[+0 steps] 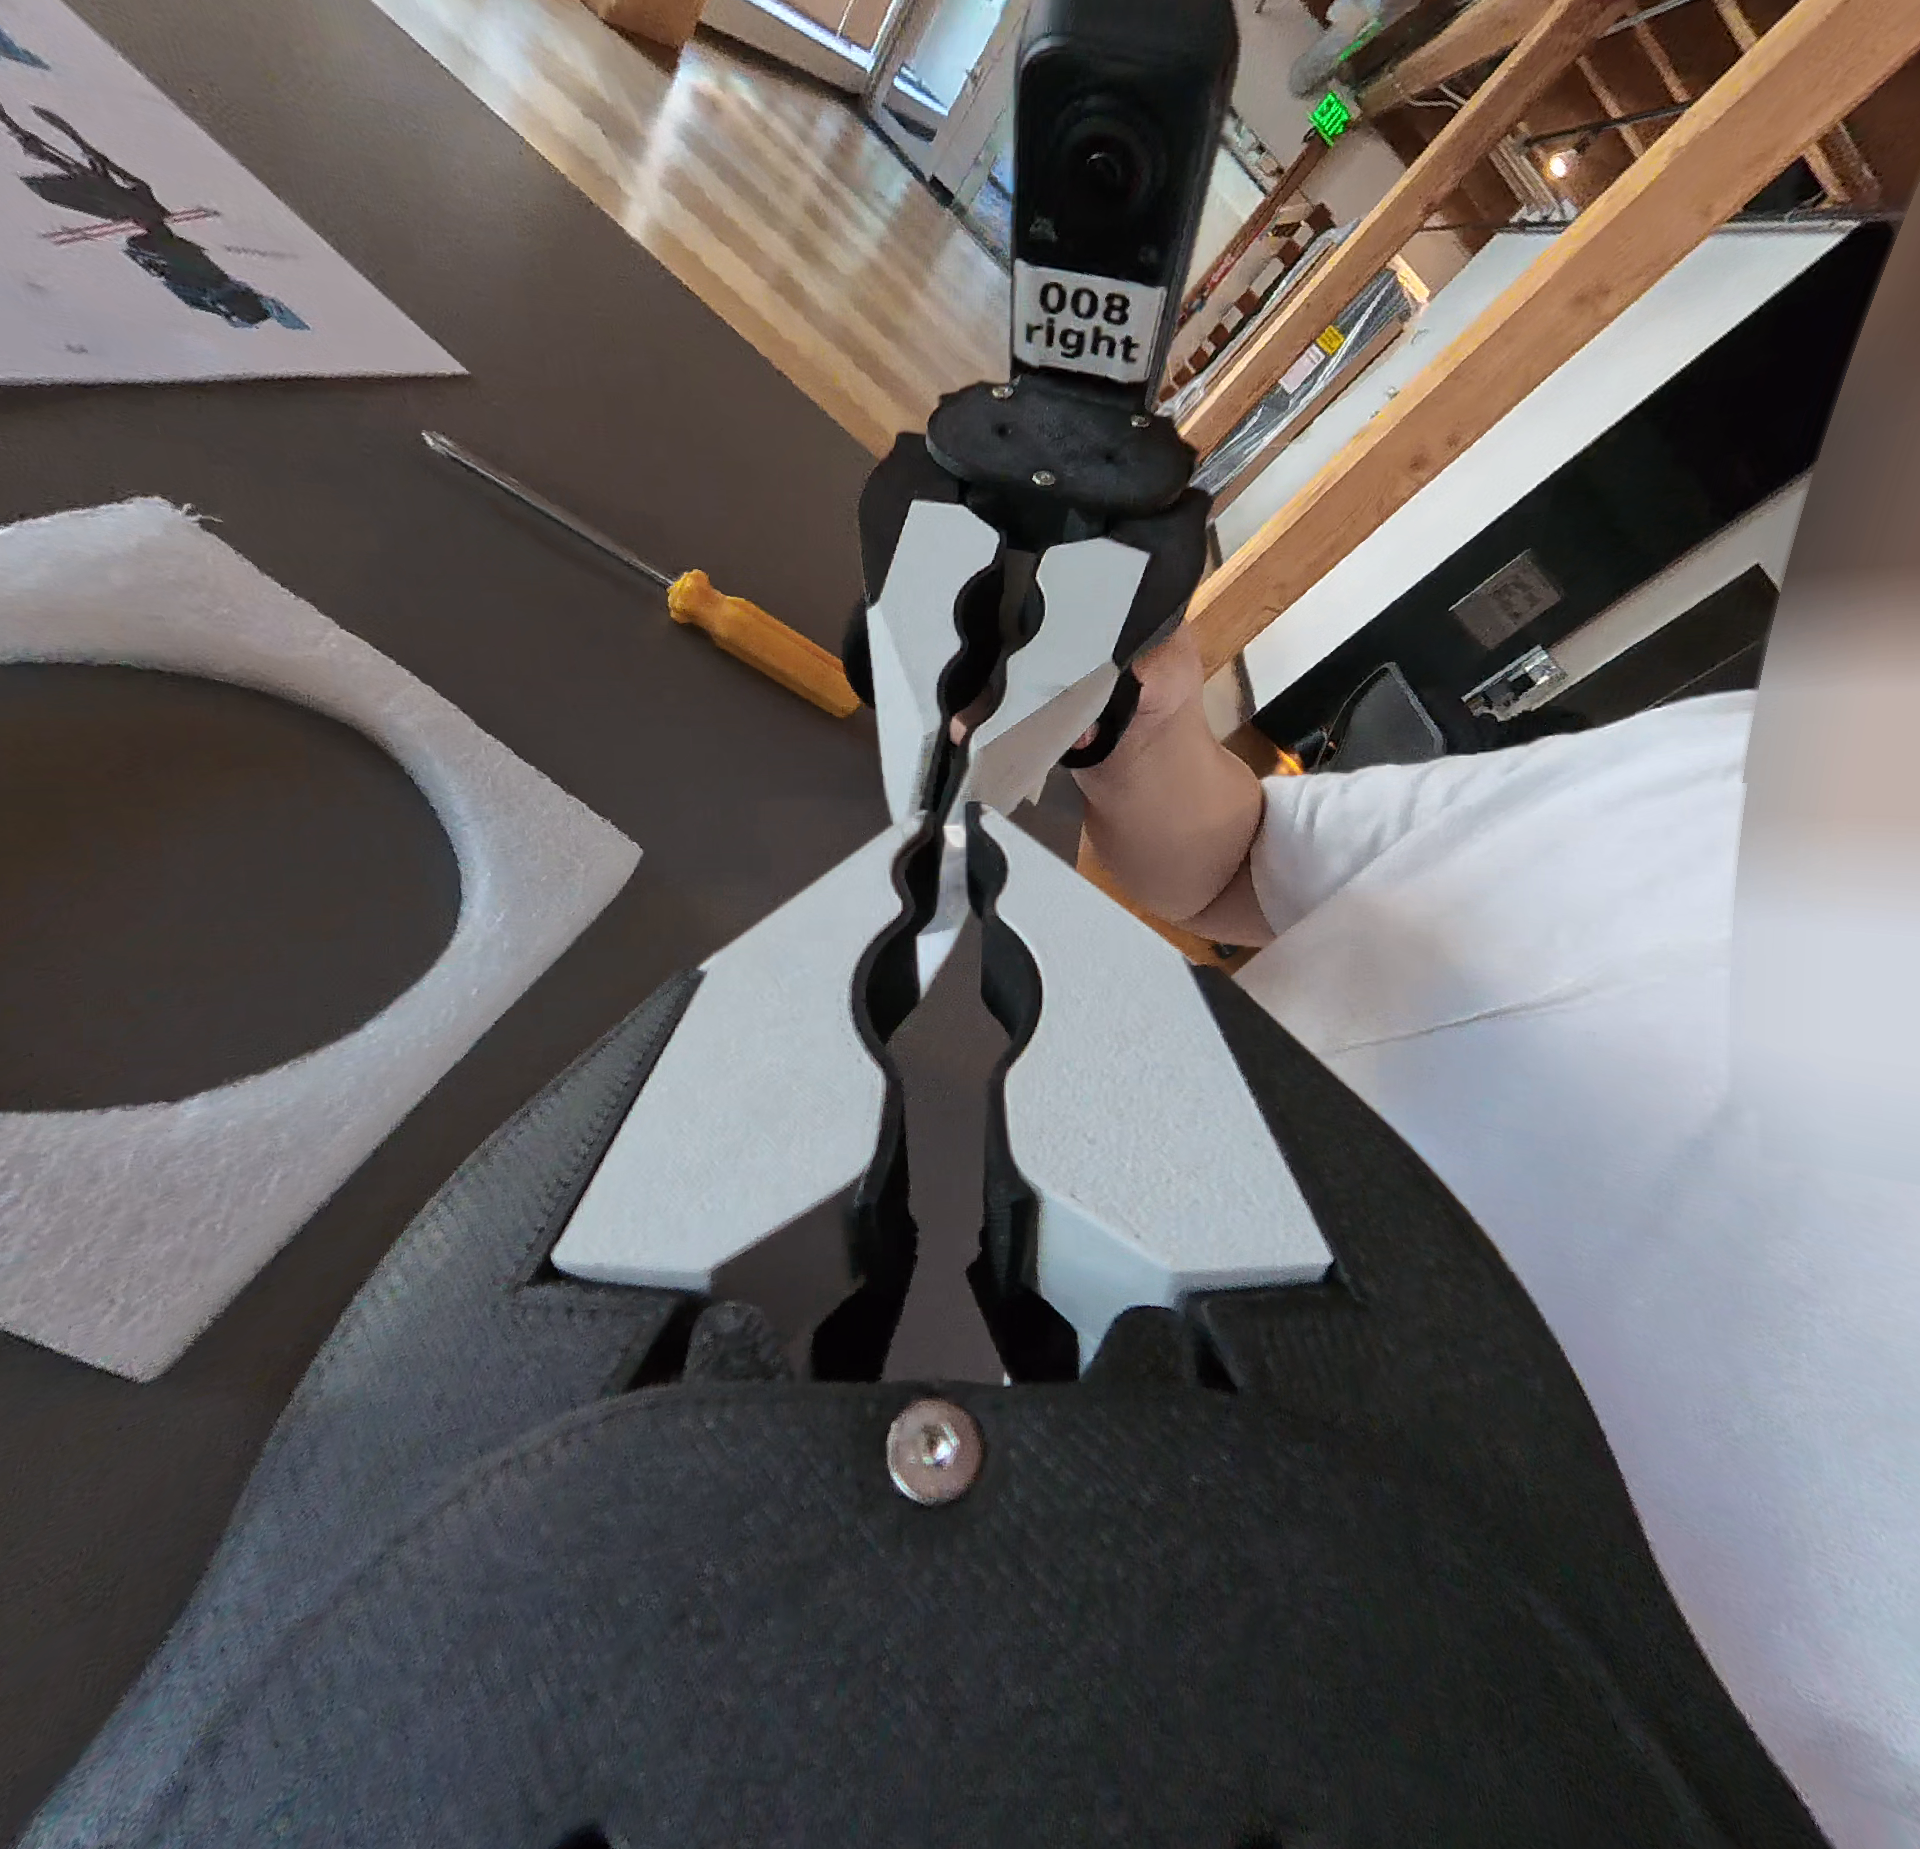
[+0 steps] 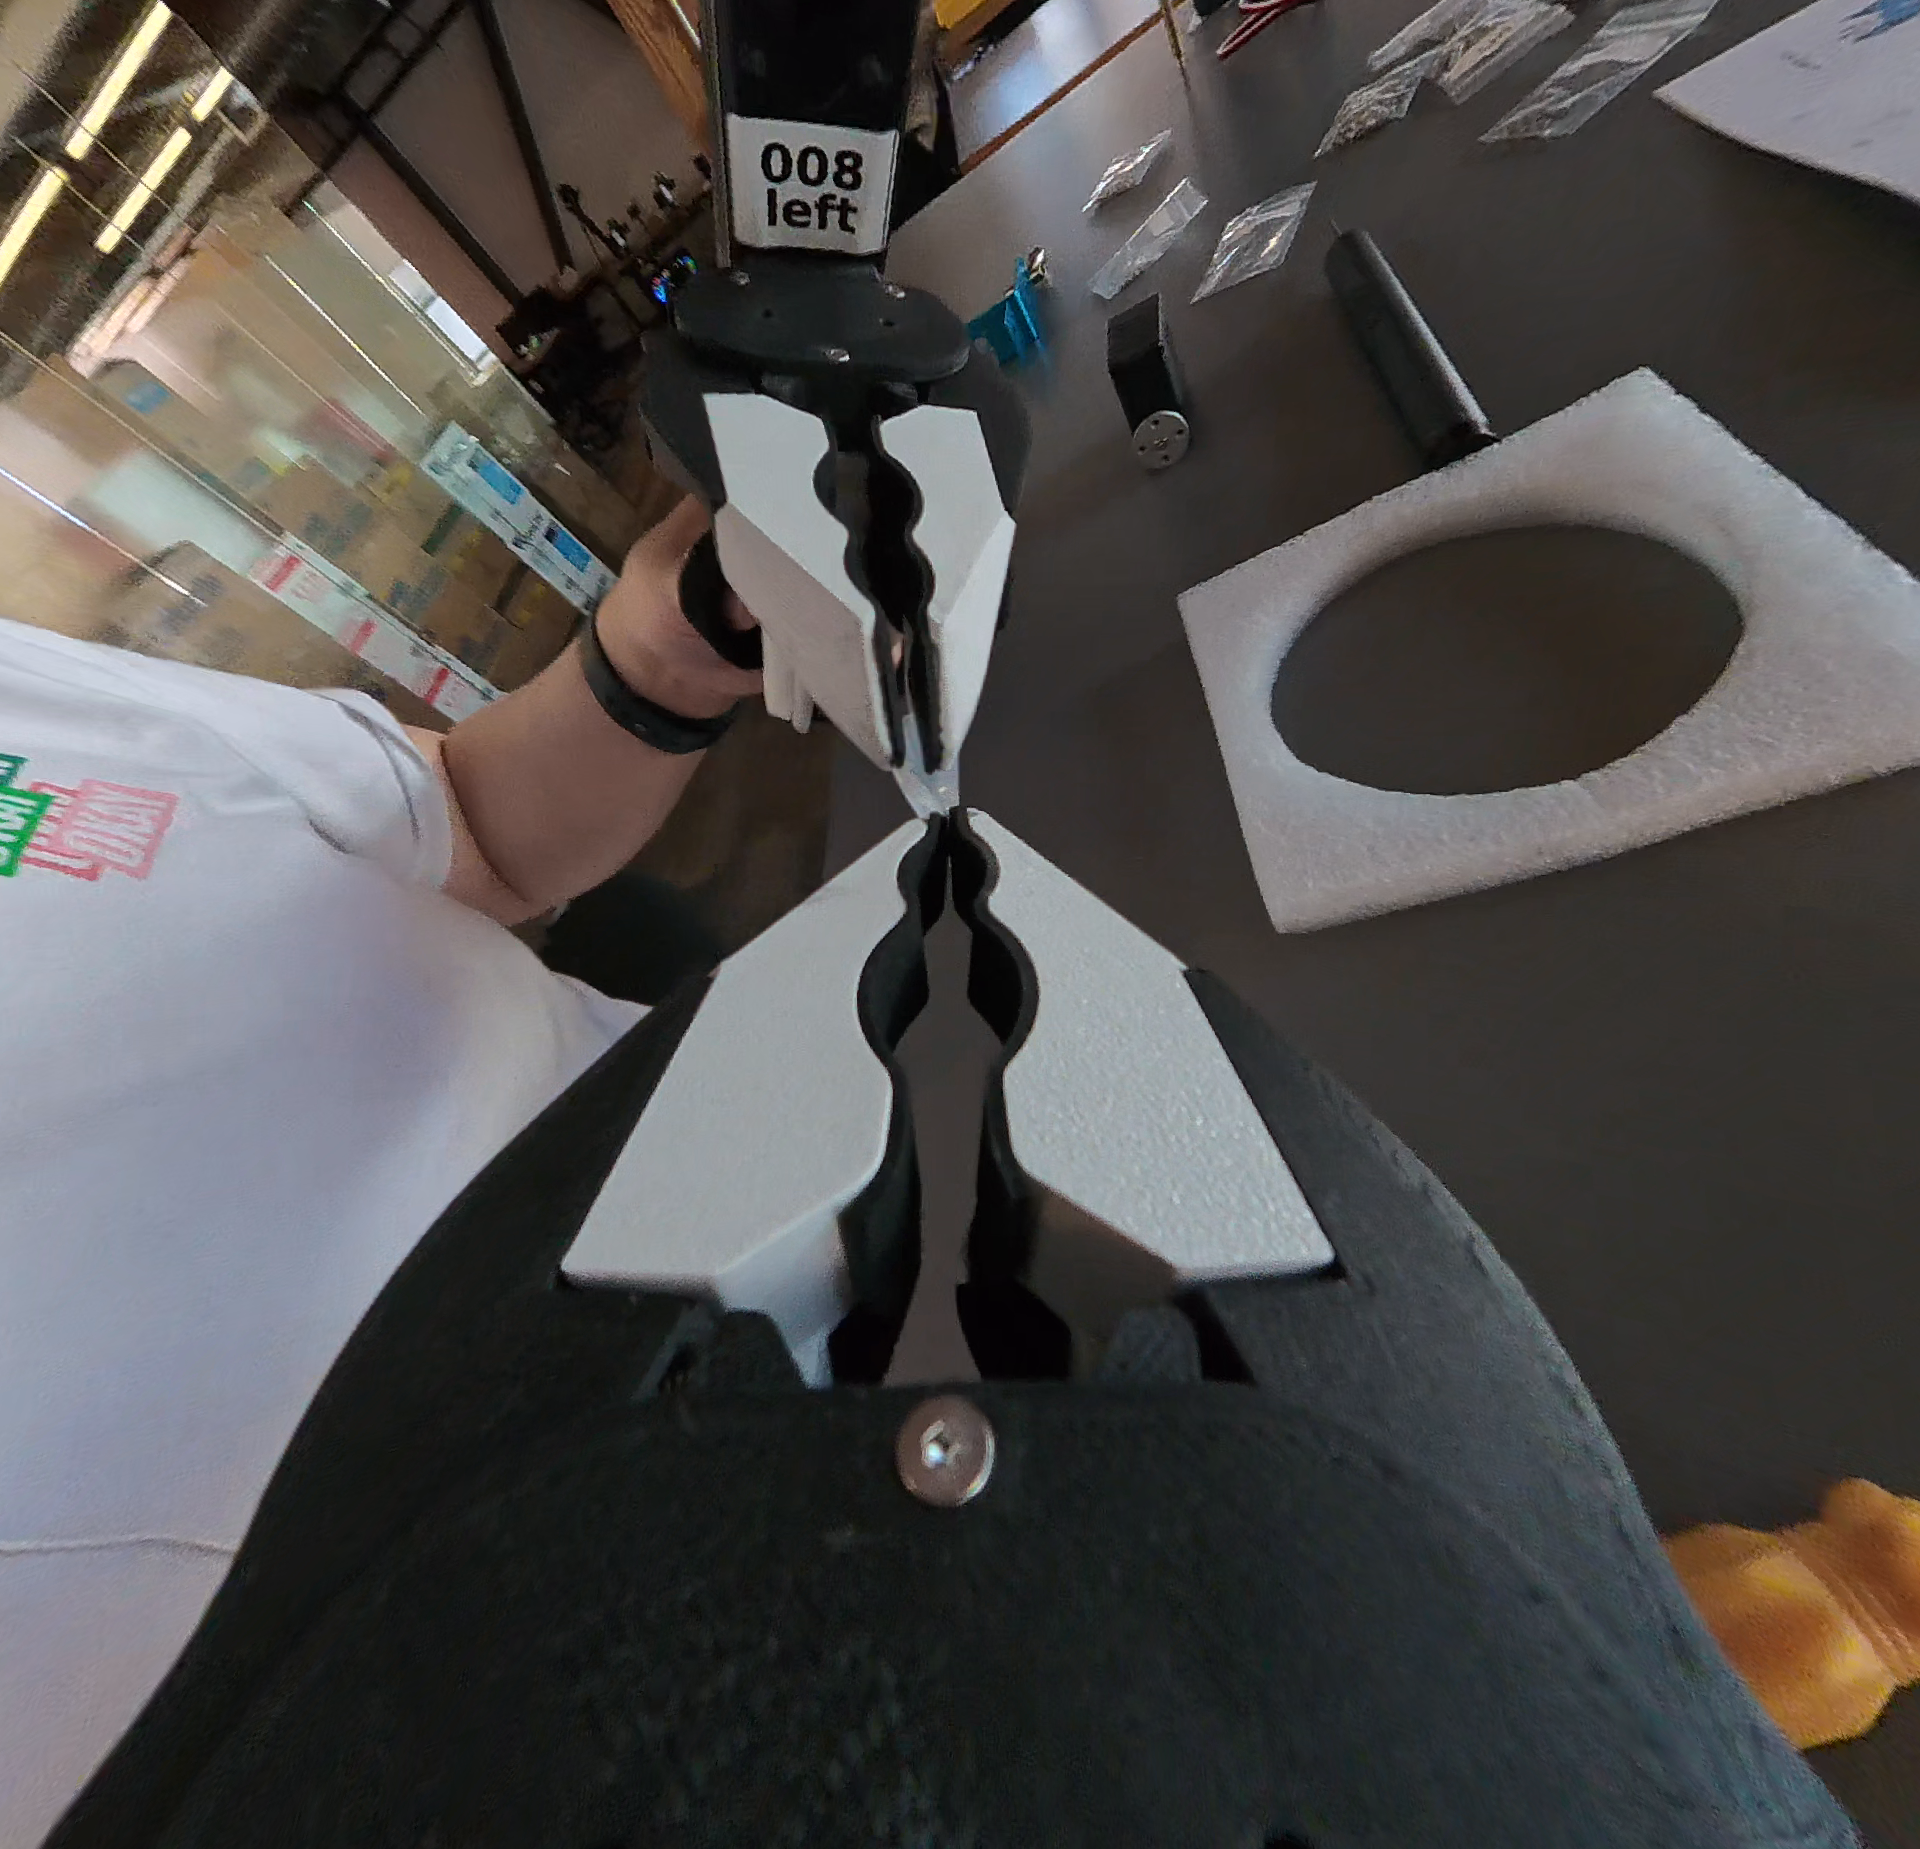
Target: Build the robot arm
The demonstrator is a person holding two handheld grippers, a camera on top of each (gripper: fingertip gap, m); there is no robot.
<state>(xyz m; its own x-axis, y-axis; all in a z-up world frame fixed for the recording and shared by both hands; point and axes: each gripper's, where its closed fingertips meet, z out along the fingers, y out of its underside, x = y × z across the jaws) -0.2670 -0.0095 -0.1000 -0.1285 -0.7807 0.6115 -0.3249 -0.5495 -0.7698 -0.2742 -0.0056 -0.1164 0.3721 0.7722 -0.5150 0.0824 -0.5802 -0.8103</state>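
Note:
My two grippers meet tip to tip above a dark table (image 1: pixel 623 417). My left gripper (image 1: pixel 945 820) is nearly shut, its jaws a sliver apart. My right gripper (image 2: pixel 945 817) is shut. A small clear plastic piece (image 2: pixel 928 791) is pinched between the two sets of tips; it is too small to identify. The right gripper (image 1: pixel 954 750) faces me in the left wrist view, and the left gripper (image 2: pixel 914 760) faces me in the right wrist view. A person's hands hold both.
A white foam sheet (image 1: pixel 520 864) with a round hole lies on the table, also in the right wrist view (image 2: pixel 1766 760). A yellow-handled screwdriver (image 1: pixel 758 646), a printed sheet (image 1: pixel 156 189), a black tube (image 2: pixel 1403 345), a short black cylinder (image 2: pixel 1148 376), a blue part (image 2: pixel 1013 319) and clear bags (image 2: pixel 1247 230) lie around. The tips of both grippers are at nearly the same place. The yellow-handled screwdriver (image 1: pixel 758 646) is about equally far from each gripper, around 15 centimeters.

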